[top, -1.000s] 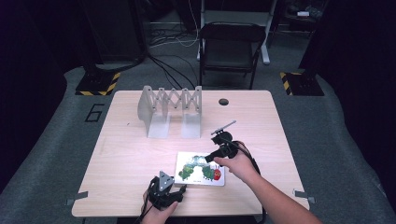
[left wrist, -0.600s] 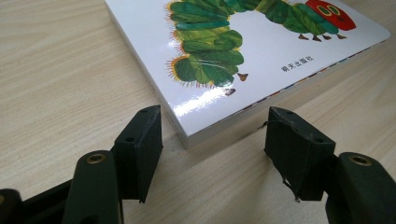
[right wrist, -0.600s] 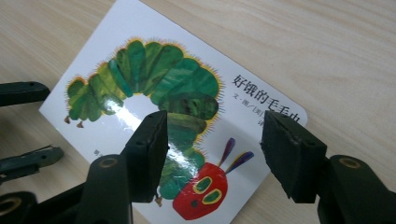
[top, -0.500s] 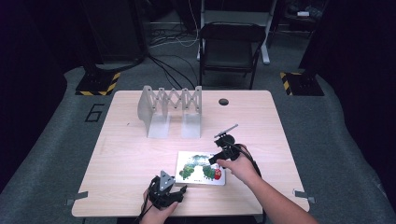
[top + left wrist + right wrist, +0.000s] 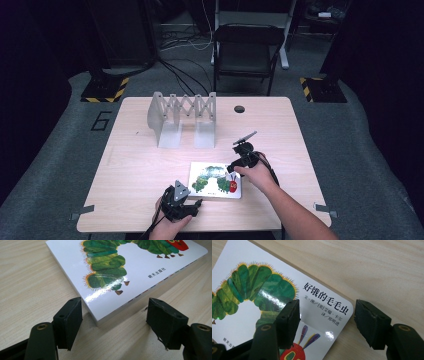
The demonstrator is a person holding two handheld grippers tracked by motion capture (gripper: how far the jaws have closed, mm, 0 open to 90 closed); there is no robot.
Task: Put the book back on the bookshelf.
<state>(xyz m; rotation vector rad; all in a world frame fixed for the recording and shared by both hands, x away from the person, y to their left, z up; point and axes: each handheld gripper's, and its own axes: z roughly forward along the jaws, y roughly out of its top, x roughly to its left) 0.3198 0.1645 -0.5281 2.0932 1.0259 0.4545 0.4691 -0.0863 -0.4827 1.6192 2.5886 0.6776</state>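
the picture book (image 5: 216,179) lies flat on the wooden surface (image 5: 140,160), cover up w/ the green caterpillar showing, between the two tongs and at the person's edge of the surface.

the left tongs (image 5: 183,206) sit low, just short of the book's near corner. in the left gripper view the jaws stand apart w/ that corner (image 5: 96,321) pointing into the gap between them, neither jaw touching it. held this low & level w/ the book's edge, they look set to pinch or steady the corner; that's a judgement, nothing is gripped yet.

the right tongs (image 5: 239,161) come in at the far right corner of the book, by the title text. in the right gripper view the jaws are also apart: one jaw hangs over the cover near the red head, the other is off the book above bare wood, so the rounded corner (image 5: 347,307) sits between them. whether the jaw over the cover touches it can't be told. straddling the edge like this prob means a grasp of the cover or the whole book from that side.

beyond both tongs, well apart from the book, an accordion-style metal rack (image 5: 182,117) stands upright & empty, a likely home for the book. farther off a black chair (image 5: 246,52) sits past the surface.
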